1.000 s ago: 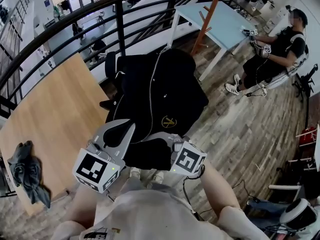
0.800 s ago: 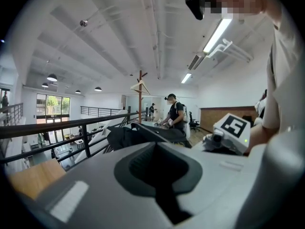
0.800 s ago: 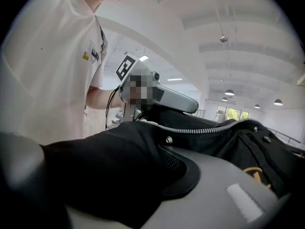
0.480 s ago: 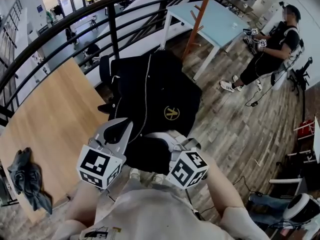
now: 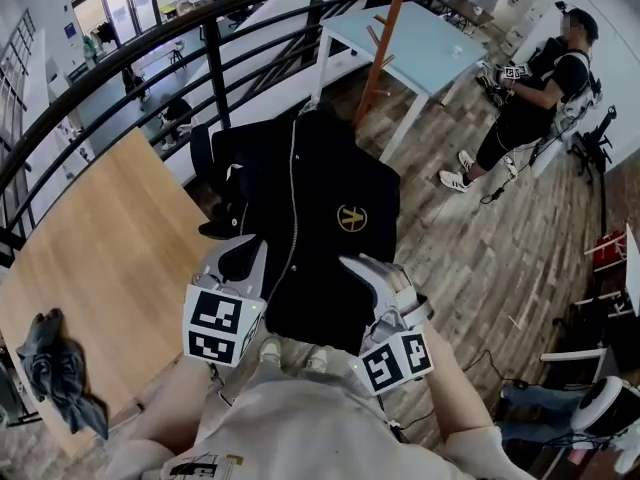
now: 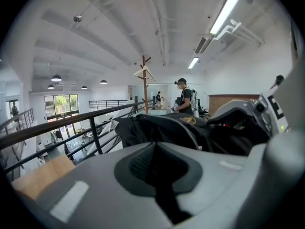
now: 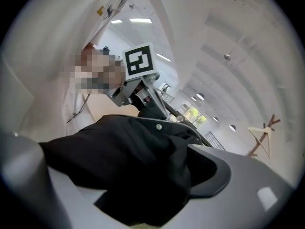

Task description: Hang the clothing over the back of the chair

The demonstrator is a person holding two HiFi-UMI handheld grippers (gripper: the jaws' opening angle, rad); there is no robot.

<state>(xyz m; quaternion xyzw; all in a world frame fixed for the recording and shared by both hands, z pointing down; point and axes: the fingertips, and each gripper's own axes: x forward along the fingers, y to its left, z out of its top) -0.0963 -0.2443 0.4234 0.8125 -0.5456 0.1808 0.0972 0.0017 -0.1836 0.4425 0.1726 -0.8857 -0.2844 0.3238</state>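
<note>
A black zip jacket [image 5: 320, 228] with a gold emblem lies draped over the back of a dark chair [image 5: 203, 150], which it mostly hides. My left gripper [image 5: 243, 258] is at the jacket's lower left edge, jaws apart, with nothing pressed between them. In the left gripper view the jacket [image 6: 162, 128] lies just beyond the grey finger [image 6: 95, 190]. At the lower right hem, my right gripper [image 5: 375, 273] has its jaws opening. Black cloth [image 7: 128, 156] still lies loosely between them over the finger [image 7: 248, 185].
A wooden table [image 5: 90, 258] with a grey rag [image 5: 55, 368] stands at the left. A black railing [image 5: 150, 48] curves behind the chair. Beyond it are a light blue table [image 5: 420, 38] and an orange coat-stand pole [image 5: 385, 38]. A person [image 5: 530, 98] stands at the far right.
The right gripper has rolled over, swung out to the jacket's right side and spread its jaws off the hem. The left gripper has sunk a little. The jacket stays draped.
</note>
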